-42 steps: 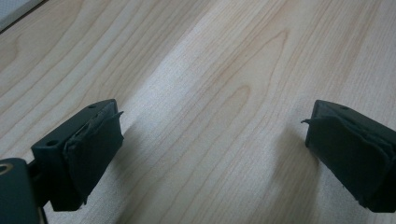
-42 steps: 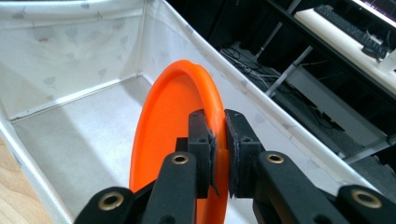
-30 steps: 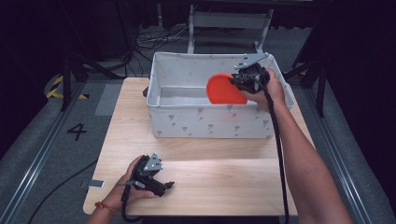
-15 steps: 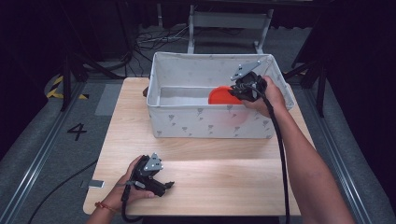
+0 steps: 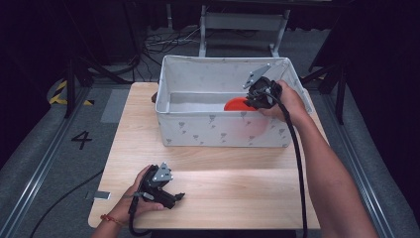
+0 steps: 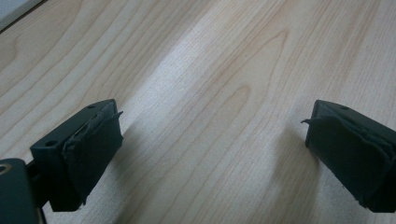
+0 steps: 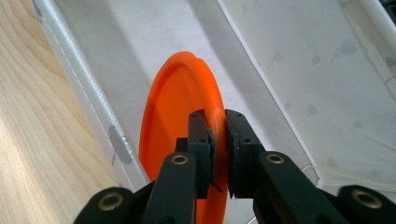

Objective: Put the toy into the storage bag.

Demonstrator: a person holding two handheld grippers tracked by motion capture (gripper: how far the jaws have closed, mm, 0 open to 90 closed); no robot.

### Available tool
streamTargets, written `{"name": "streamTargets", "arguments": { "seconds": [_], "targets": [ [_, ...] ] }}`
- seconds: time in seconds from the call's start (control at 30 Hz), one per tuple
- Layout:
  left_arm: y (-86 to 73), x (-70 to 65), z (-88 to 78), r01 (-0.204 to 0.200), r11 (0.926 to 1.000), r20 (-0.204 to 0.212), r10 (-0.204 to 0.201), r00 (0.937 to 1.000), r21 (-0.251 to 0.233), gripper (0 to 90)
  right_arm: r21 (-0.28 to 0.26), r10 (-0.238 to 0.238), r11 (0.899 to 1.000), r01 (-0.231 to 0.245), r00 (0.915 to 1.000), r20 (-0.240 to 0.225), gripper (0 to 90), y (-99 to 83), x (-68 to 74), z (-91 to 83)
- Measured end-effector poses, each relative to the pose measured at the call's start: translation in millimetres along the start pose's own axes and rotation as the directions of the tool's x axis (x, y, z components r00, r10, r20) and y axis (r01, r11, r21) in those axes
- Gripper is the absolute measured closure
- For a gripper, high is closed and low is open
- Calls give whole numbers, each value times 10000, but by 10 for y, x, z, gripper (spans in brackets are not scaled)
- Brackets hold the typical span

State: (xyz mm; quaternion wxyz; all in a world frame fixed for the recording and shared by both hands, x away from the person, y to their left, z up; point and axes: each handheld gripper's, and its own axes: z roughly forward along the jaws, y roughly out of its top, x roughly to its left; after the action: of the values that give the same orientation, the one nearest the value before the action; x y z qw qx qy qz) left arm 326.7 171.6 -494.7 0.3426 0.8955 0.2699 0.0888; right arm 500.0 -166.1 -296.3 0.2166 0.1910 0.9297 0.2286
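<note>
An orange plate (image 7: pixel 180 107) hangs on edge inside a white fabric bin (image 5: pixel 218 131); my right gripper (image 7: pixel 217 135) is shut on its rim. From above, the right gripper (image 5: pixel 255 99) reaches into the bin's right side, and part of the orange plate (image 5: pixel 236 104) shows behind the front wall. My left gripper (image 5: pixel 173 198) rests low over the wooden table (image 5: pixel 233 188) near its front left corner. In the left gripper view its jaws stand wide apart with bare wood between them; the left gripper (image 6: pixel 212 135) is open and holds nothing.
The bin stands at the back of the table, its walls printed with small grey shapes. A chair frame (image 5: pixel 242 22), cables and dark floor lie beyond the table. A floor marking "4" (image 5: pixel 81 140) is to the left.
My right gripper has lowered the orange plate deeper into the bin, so less of it shows above the front wall. The left gripper has stayed put.
</note>
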Motion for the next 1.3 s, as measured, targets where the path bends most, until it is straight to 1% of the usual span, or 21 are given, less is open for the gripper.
{"name": "streamTargets", "arguments": {
  "seconds": [0.03,0.1,0.27,0.33,0.4,0.53,0.6,0.67,0.83,1.0,1.13,1.17,1.23,1.3],
  "targets": [
    [0,0,0,1,10000,0,-1,10000,0,40,24,75,10000,-74,9999,-71,820,-1,-4,2],
    [0,1,0,-1,10000,11,1,10000,1,40,174,12,9998,-8,9998,-187,819,-5,-9,3],
    [0,0,0,1,10000,8,-1,10000,-3,40,362,38,9993,-27,9996,-294,820,-24,-23,-15],
    [0,0,0,-1,10000,8,1,10000,-4,40,399,-24,9992,37,9994,-344,819,-33,-31,-18],
    [0,1,0,-2,10000,9,2,10000,-2,40,671,-126,9976,157,9989,-459,819,-48,-46,-34],
    [0,0,0,-1,10000,9,1,10000,-3,40,817,-225,9963,276,9978,-625,817,-59,-54,-48],
    [0,0,0,-1,10000,8,1,10000,-2,40,966,-289,9947,355,9972,-695,817,-69,-60,-53],
    [0,1,0,-3,10000,9,3,10000,-2,40,1106,-258,9933,336,9971,-715,816,-81,-76,-60],
    [0,0,1,7,10000,9,-7,10000,-8,40,1483,-367,9876,508,9947,-963,814,-106,-102,-67],
    [0,0,1,6,10000,11,-6,10000,-8,40,1615,-443,9849,616,9931,-1085,812,-109,-106,-74],
    [0,1,1,7,10000,18,-7,10000,-8,40,1777,-473,9819,657,9933,-1056,799,-96,-106,-70],
    [0,1,1,8,10000,19,-8,10000,-9,39,1815,-386,9820,530,9959,-823,755,-95,-112,-68],
    [0,2,1,1,10000,26,-1,10000,-8,39,1776,-260,9834,370,9976,-640,738,-105,-126,-75],
    [1,3,1,-8,10000,29,8,10000,3,39,1697,-251,9849,351,9978,-607,732,-112,-130,-86]
  ]
}}
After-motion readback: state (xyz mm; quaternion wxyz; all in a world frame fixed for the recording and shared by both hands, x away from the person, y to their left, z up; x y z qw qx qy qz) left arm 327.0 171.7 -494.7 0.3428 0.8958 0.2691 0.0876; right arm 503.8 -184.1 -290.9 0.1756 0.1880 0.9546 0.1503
